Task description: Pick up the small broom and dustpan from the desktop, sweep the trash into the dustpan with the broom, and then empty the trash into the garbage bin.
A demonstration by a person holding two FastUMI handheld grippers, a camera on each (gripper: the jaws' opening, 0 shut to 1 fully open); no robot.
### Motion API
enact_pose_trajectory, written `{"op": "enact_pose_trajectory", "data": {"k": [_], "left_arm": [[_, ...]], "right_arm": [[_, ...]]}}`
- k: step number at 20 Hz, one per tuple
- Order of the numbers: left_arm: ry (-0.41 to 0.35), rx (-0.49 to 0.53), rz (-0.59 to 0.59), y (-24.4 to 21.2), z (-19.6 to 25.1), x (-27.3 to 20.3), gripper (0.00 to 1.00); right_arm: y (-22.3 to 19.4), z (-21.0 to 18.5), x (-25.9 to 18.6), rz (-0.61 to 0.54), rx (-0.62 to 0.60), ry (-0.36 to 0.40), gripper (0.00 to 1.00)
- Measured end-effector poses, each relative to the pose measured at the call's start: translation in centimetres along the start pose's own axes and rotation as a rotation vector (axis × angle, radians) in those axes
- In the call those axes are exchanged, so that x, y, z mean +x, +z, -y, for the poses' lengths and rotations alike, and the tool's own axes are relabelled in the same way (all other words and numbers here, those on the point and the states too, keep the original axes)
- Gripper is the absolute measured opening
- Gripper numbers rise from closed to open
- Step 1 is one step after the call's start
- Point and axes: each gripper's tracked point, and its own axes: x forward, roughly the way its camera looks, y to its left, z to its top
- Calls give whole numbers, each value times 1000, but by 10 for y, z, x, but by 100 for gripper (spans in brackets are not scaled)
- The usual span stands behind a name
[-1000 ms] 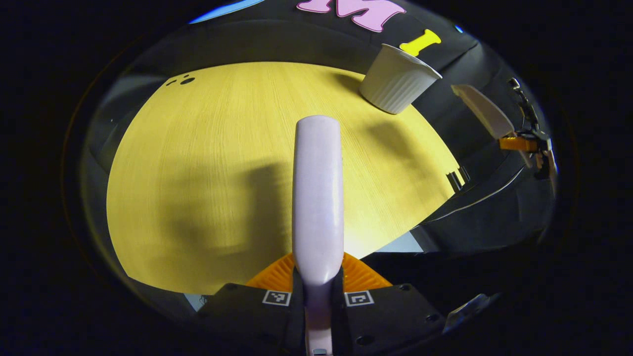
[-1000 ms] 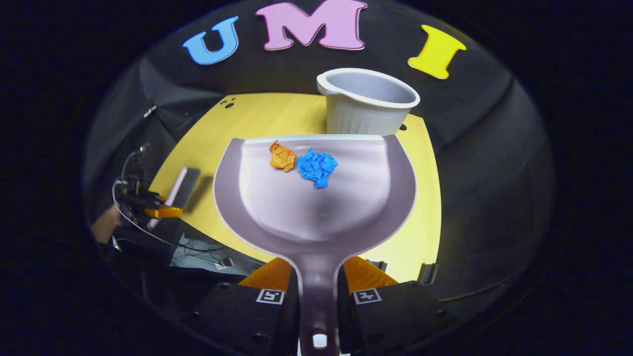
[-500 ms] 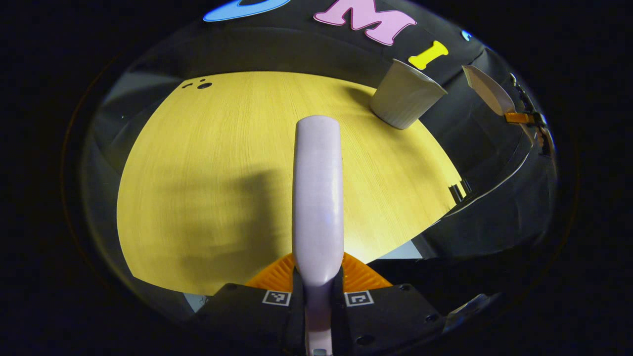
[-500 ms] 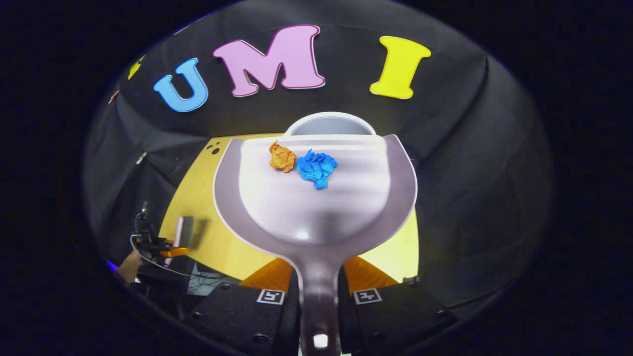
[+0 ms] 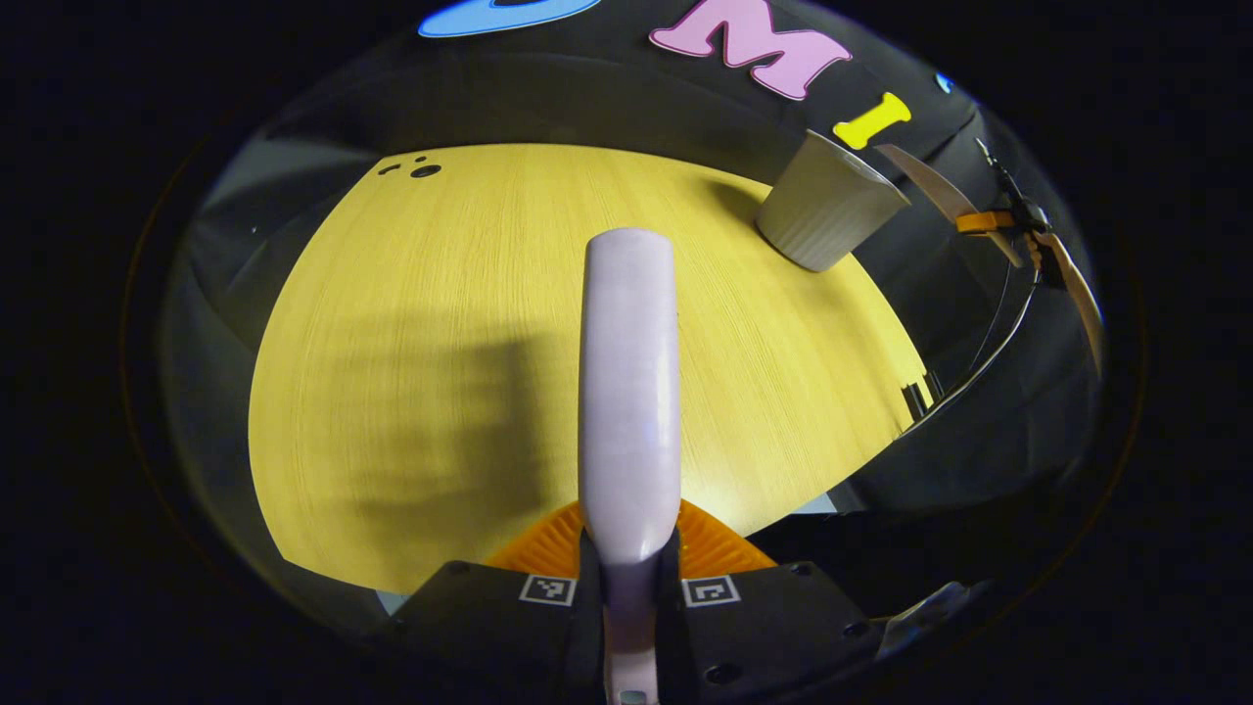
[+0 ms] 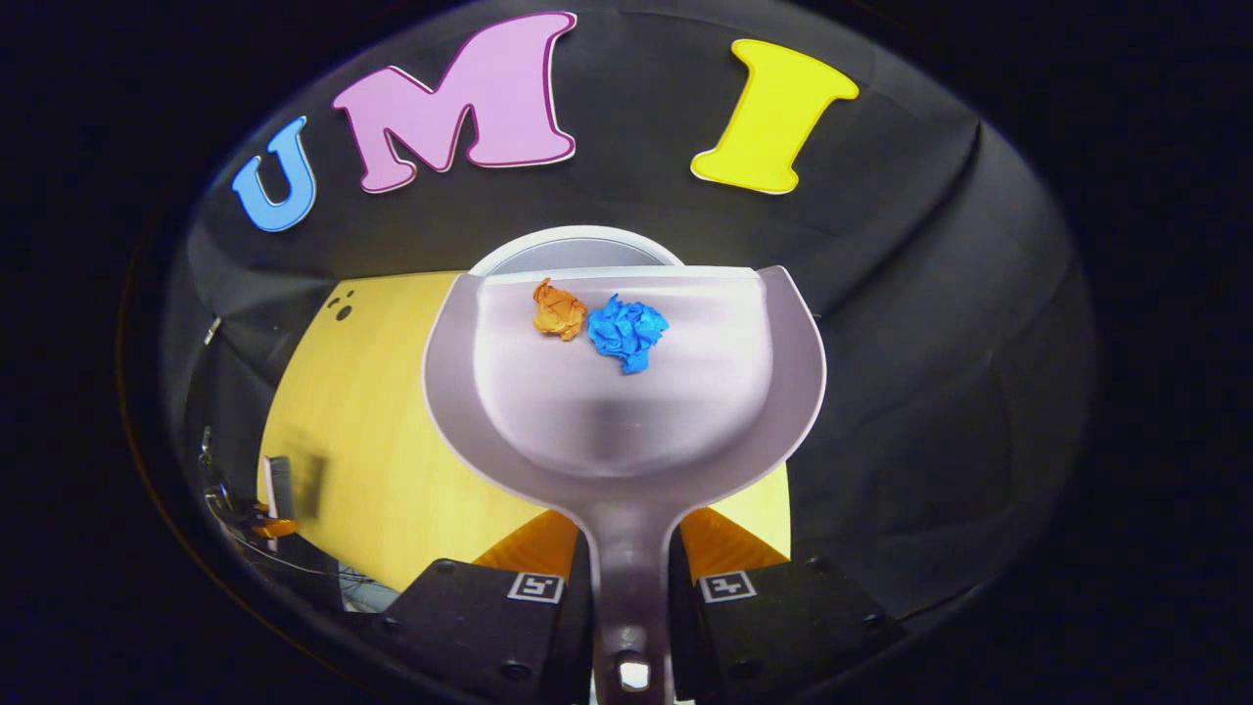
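Orange [image 6: 558, 309] and blue paper wads [image 6: 627, 332] lie in the dustpan [image 6: 626, 392] just before the garbage bin [image 6: 573, 253]; right gripper [image 6: 629, 578] pinches its handle. Left gripper [image 5: 628, 563] pinches the broom [image 5: 628, 382] over the desktop [image 5: 411, 323].

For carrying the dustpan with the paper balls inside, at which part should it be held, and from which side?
Grip the dustpan by its narrow handle, coming from the rear, opposite the open lip. The handle is the one slim part; the pan flares wide. The right claw holds it so, and the orange paper ball and blue paper ball lie near the lip.
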Motion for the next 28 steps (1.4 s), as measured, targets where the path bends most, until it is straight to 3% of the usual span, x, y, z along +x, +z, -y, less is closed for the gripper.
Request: {"op": "enact_pose_trajectory", "data": {"k": [5,13,17,21,23,24,28], "left_arm": [[38,3,-15,14,-13,-5,25],[54,-39,-16,18,-21,-6,25],[56,-49,-24,13,-21,-7,25],[74,-52,-36,6,-24,-9,24],[69,-65,-40,2,-22,-11,24],[66,-71,-44,-1,-21,-11,25],[73,-76,-66,-14,-23,-15,25]], "right_arm": [[20,9,30,-1,-1,-65,35],[55,56,52,116,-204,-388,35],[65,61,48,169,-378,-525,35],[74,50,44,207,-638,-660,35],[82,45,44,213,-768,-700,35],[86,45,42,211,-806,-711,31],[93,53,29,214,-925,-778,35]]}}
